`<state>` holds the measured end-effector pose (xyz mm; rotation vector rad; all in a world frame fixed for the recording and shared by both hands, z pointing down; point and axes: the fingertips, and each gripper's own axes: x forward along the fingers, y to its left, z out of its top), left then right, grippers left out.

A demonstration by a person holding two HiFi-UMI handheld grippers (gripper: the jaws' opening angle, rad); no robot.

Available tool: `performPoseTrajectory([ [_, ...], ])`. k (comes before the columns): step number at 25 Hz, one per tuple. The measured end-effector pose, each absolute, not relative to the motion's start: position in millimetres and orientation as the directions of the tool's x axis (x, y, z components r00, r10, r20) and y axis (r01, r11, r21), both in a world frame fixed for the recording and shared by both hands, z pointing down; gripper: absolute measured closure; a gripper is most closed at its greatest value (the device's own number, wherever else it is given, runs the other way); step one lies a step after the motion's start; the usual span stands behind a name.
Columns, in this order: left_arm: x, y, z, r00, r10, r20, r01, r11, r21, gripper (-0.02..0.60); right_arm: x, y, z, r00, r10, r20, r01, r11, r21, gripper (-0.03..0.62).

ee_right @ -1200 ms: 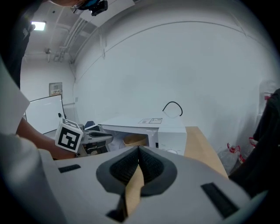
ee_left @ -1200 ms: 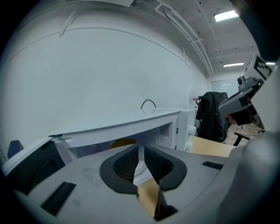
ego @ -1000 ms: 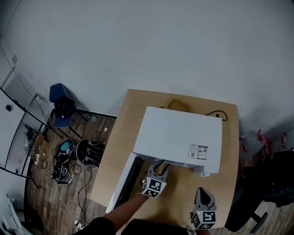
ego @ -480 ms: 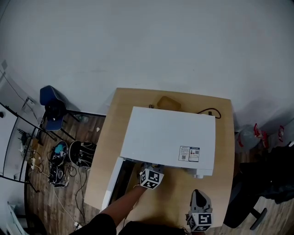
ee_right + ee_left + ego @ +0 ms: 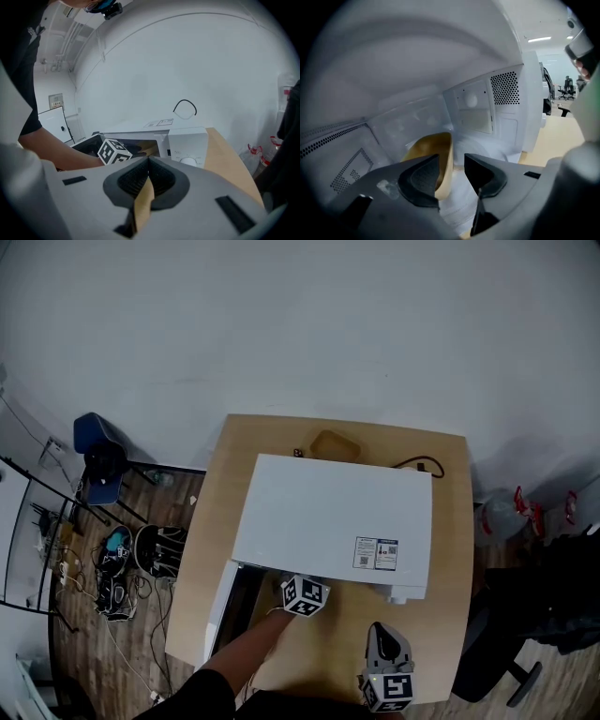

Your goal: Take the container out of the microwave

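Observation:
The white microwave [image 5: 328, 521] stands on a wooden table [image 5: 450, 559], its door [image 5: 217, 610] swung open to the left. My left gripper [image 5: 303, 595] reaches into the cavity, its tips hidden under the microwave's top in the head view. In the left gripper view a tan container [image 5: 433, 152] sits on the cavity floor. The left gripper [image 5: 451, 164] is open and its jaws have just been opening. The container's near wall stands between the pads, with a gap to the right pad [image 5: 480, 173]. My right gripper [image 5: 387, 652] hovers over the table's front edge, shut and empty [image 5: 148, 161].
A tan object [image 5: 336, 444] and a black cable [image 5: 419, 465] lie behind the microwave. On the floor at the left are a blue chair [image 5: 101, 451] and tangled cables and bags [image 5: 141, 554]. A dark office chair [image 5: 525, 615] stands at the right.
My left gripper has gone forward and down into the microwave; its jaws, seen at the opening before, are now hidden under the top. The right gripper has hardly moved.

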<state>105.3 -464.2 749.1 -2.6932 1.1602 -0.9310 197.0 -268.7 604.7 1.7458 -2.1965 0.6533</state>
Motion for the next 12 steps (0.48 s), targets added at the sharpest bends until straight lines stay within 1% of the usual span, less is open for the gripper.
performPoseTrajectory([
  [6,106.6,-471.6,754.1,0.514,-0.671,0.534,-0.615,-0.722,-0.317,0.430,206.5,-259.9,608.3,-0.228,-0.851,0.472,-0.969,0.153,-0.191,0.537],
  [9,101.8,-474.8,762.0,0.469,-0.689,0.553,-0.607,-0.706,-0.364,0.441,216.4,-259.6,606.2,-0.204,-0.858,0.471,-0.974,0.131,-0.185,0.537],
  [11,97.8,-477.0,760.6,0.435,-0.717,0.545,-0.612,-0.679,-0.405,0.532,222.6,-257.6,607.9,-0.197,-0.858,0.474,-0.974,0.115,-0.197,0.537],
  [12,97.3,-476.8,758.7,0.429,-0.725,0.539,-0.614,-0.672,-0.414,0.540,225.5,-256.6,608.4,-0.193,-0.858,0.476,-0.974,0.107,-0.201,0.537],
])
